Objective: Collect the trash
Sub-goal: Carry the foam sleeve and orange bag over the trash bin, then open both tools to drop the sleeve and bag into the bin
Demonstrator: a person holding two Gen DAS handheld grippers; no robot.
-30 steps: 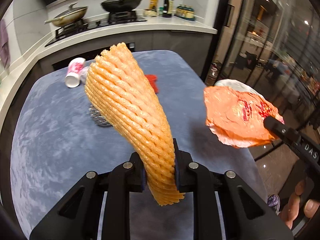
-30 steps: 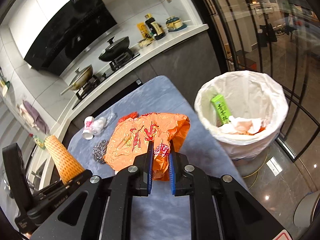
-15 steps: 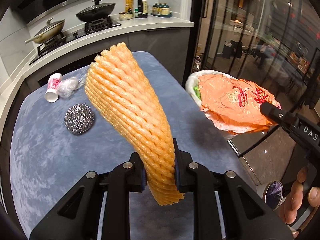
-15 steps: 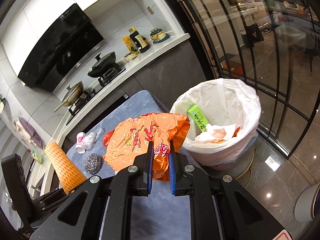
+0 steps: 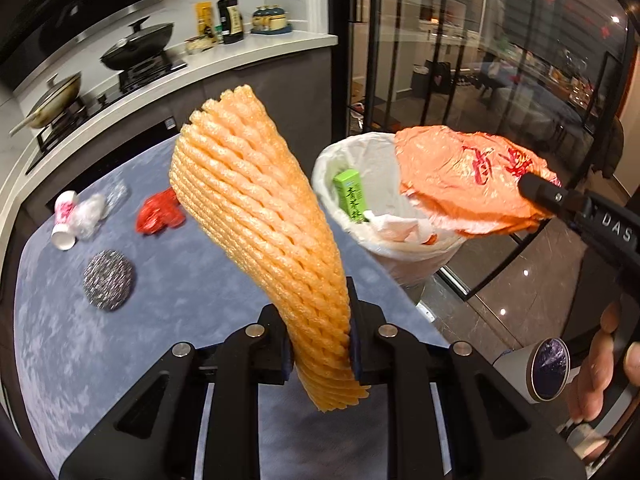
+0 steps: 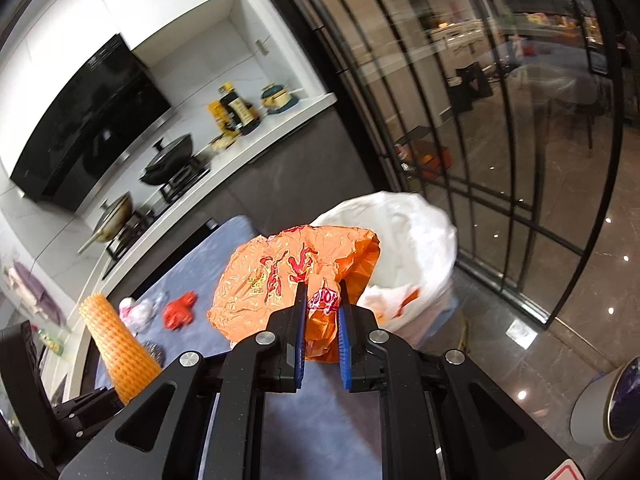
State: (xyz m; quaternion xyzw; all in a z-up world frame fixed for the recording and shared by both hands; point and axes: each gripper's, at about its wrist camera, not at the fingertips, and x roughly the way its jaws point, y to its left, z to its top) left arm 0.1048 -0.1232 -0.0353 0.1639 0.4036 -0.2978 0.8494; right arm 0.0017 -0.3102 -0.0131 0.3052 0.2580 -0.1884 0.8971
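Kitchen table [image 5: 168, 312] blurred. Left gripper [image 5: 318, 338] pinches foam net [image 5: 260, 236]; right gripper [image 6: 322, 322] pinches orange bag [image 6: 280, 280], bin [image 6: 416, 240] half hidden.

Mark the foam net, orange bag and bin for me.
foam net [image 5: 256, 216], left wrist view, middle of the ribbed sleeve above the fingers.
orange bag [image 6: 280, 276], right wrist view, printed face of the crumpled plastic.
bin [image 5: 384, 152], left wrist view, white liner on the inner far wall.

The blue-grey table [image 5: 168, 320] carries a paper cup [image 5: 64, 220]; clear plastic [image 5: 90, 214]; red wrapper [image 5: 158, 212]; steel scourer [image 5: 108, 280].
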